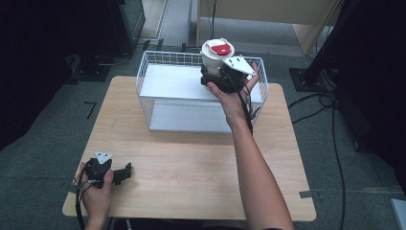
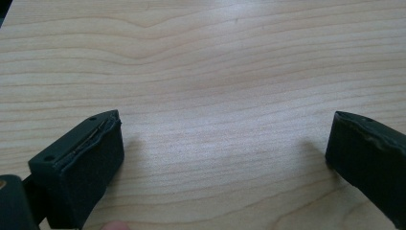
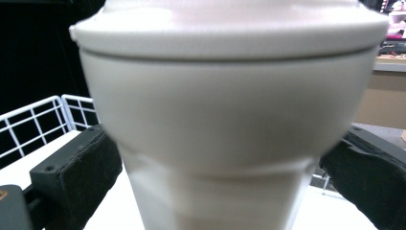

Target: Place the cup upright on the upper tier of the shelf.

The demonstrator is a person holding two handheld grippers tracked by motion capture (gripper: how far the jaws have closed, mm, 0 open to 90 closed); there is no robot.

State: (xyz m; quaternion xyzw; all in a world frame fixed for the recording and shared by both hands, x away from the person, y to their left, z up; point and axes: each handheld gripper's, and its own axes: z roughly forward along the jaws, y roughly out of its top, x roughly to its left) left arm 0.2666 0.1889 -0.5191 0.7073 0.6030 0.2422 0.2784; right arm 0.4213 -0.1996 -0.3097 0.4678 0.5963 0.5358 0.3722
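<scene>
R gripper (image 1: 218,72) clamps white plastic lidded cup w/ red lid tab (image 1: 216,53) at its waist, above white wire basket (image 1: 143,72). Prob. light, rigid, slick; grip below lid flare. L gripper (image 1: 125,173) open, idle on table.

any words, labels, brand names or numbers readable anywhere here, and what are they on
No readable text anywhere.
White cup held by the right gripper over the wire basket: its lid carries a red shape, a mark without letters that can be made out.
Cup wall in the right gripper view: plain, no print.
Left gripper and wooden table: no labels, only wood grain.
</scene>
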